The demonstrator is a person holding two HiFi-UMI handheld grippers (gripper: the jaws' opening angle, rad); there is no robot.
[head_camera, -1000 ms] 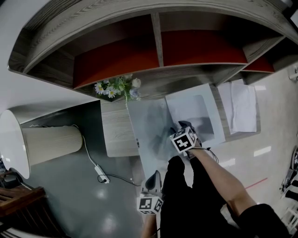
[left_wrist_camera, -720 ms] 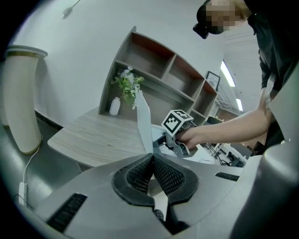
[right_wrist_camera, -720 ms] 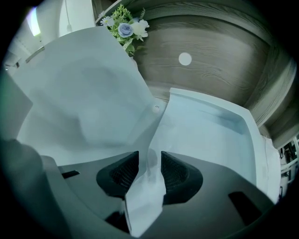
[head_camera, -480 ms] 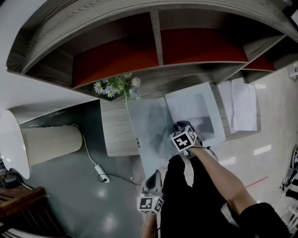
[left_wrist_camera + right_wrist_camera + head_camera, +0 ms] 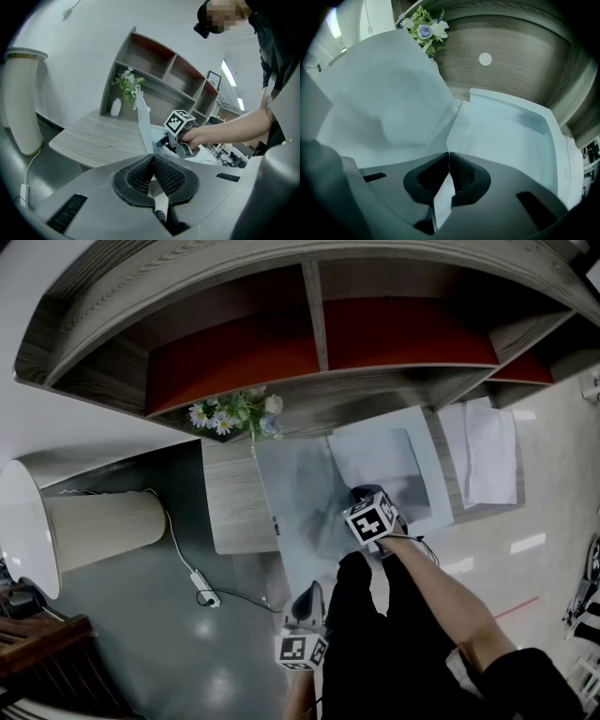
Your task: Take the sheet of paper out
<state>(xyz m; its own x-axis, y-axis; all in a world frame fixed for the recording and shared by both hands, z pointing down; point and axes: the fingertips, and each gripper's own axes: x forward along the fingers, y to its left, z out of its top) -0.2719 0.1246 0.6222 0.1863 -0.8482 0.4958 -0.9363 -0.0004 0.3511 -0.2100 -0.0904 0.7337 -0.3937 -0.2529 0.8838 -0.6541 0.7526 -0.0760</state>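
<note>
Two pinches at once, one per hand. My left hand-held gripper [image 5: 153, 164] has its jaws pressed together on the near edge of the cover [image 5: 143, 119] of the one folder [image 5: 298, 512]. The cover stands upright straight ahead of those jaws, edge-on to that camera.

My right hand-held gripper [image 5: 449, 164] sits beyond the left one and to its right. Its jaws have just been closing and now pinch the one sheet [image 5: 506, 140] by its near left edge, with a sliver of white passing down between the pads. From that pinch the sheet lies flat in the folder and spreads ahead and to the right of the jaws. As far as I can tell, its long axis points away from the right hand-held gripper toward the shelf [image 5: 309, 343]. The raised cover fills the space to the left of these jaws.

Folder and sheet rest on one wooden surface [image 5: 239, 512]. One bunch of flowers [image 5: 424, 28] stands past the cover, ahead and left of the right hand-held gripper. One separate pile of paper [image 5: 487, 460] lies well to its right. One cream cylinder [image 5: 21, 103] stands on the floor, far to the left of the left hand-held gripper.
</note>
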